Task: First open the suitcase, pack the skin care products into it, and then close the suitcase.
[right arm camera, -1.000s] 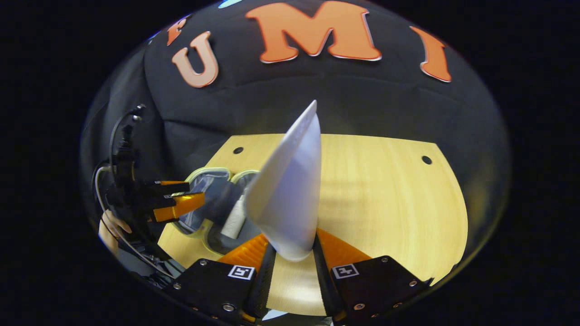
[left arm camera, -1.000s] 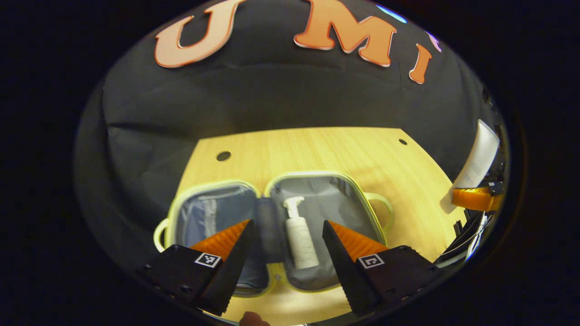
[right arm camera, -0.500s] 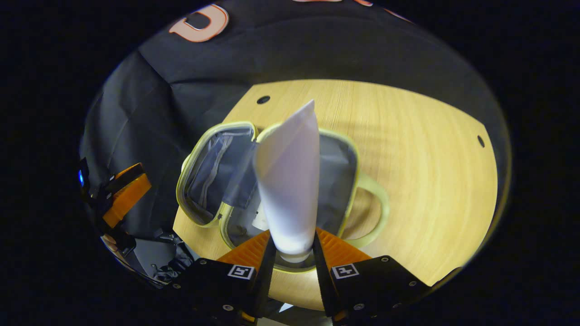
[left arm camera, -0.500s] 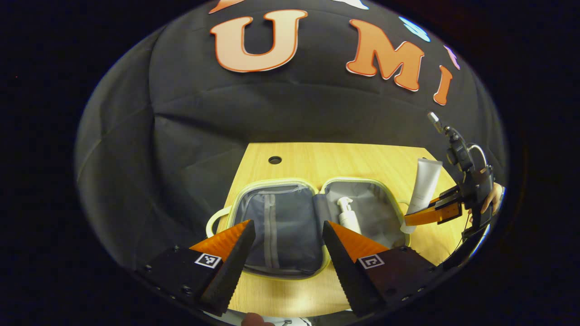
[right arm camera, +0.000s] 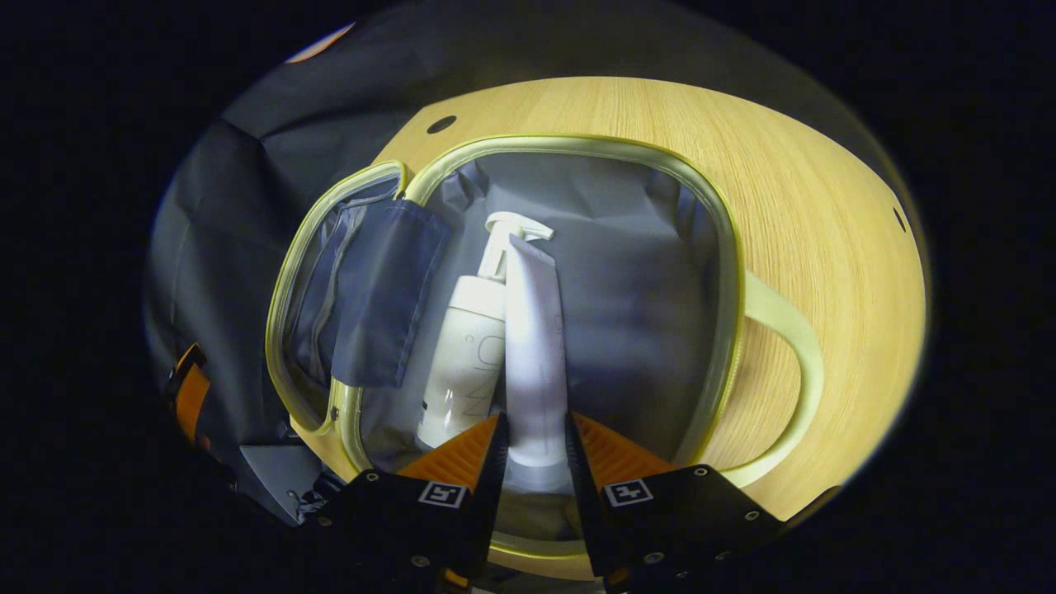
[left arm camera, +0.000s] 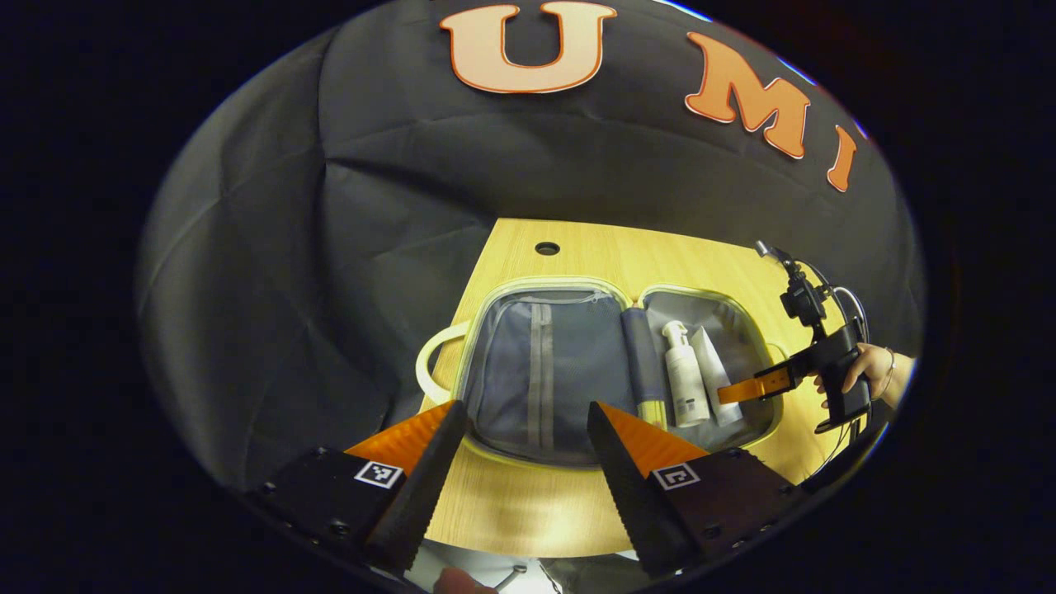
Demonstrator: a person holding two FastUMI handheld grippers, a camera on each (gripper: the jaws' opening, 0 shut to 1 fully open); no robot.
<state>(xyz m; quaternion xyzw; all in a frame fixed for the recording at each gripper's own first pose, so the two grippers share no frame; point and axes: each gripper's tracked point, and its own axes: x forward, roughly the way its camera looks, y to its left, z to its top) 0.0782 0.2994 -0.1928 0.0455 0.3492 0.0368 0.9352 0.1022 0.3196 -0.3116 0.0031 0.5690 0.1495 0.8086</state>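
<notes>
We see our right gripper [right arm camera: 532, 441] reaching down into the right half of the open grey-lined suitcase with the pale yellow-green rim [right arm camera: 726, 272], the hand [left arm camera: 866, 367] behind it showing in the left gripper view at the table's right edge. Its orange ribbed fingers [right arm camera: 462, 450] sit narrow, both pressing the capped end of the soft white squeeze tube [right arm camera: 535, 355], which lies lengthwise in that half. Just beside the tube, touching along its side, lies the white pump bottle [right arm camera: 466, 355], pump head pointing toward the far rim.

Our left gripper [left arm camera: 520, 437] hovers above the near edge of the light wooden table [left arm camera: 528, 511], in front of the suitcase's left half [left arm camera: 536, 371], whose grey zipped mesh pocket faces up. Its fingers [left arm camera: 412, 437] stand wide apart with nothing between them and touching nothing.

The suitcase lies spread flat on the table, both halves side by side, one pale handle [left arm camera: 433, 367] at the left end and another [right arm camera: 784, 330] at the right.
</notes>
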